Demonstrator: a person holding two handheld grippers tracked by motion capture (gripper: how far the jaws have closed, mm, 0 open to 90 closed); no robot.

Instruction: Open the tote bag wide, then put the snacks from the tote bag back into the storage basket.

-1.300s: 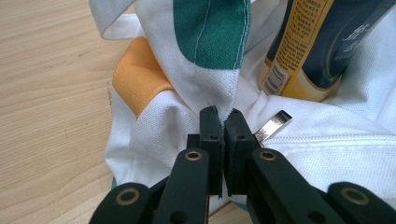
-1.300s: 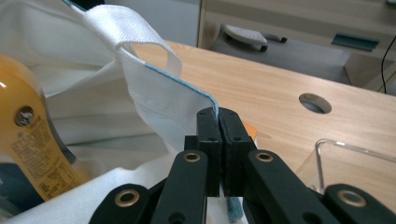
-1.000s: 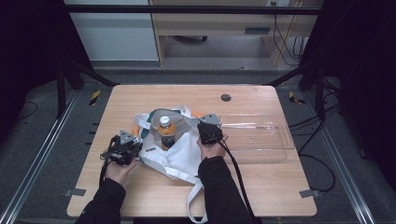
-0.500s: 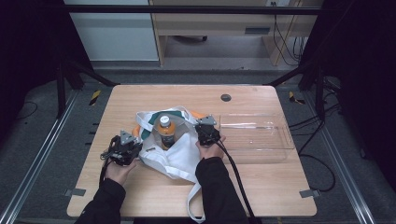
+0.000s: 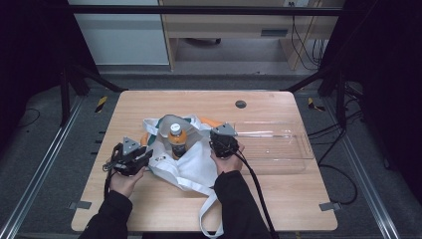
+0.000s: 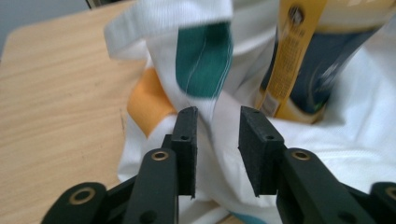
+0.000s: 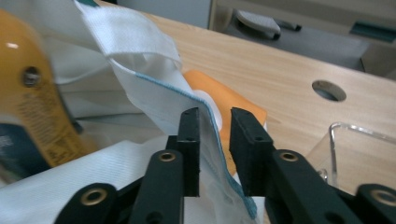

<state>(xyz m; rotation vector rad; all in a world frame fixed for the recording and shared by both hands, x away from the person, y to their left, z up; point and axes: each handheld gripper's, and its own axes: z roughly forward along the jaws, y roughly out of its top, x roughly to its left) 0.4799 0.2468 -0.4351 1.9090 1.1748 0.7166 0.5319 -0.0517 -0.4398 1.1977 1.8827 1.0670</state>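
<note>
**Letting go of the bag's rim**

Your left gripper [image 5: 133,158] and right gripper [image 5: 223,143] sit at either side of the white tote bag [image 5: 185,162], whose mouth surrounds the upright orange-capped bottle [image 5: 176,140]. Both sets of jaws have just been opening; fabric hangs loose between them, no longer pinched. The bag rests mid-way on the wooden table [image 5: 159,102], a clear plastic tray [image 5: 278,147] just beside it, with grey floor beyond.
</note>
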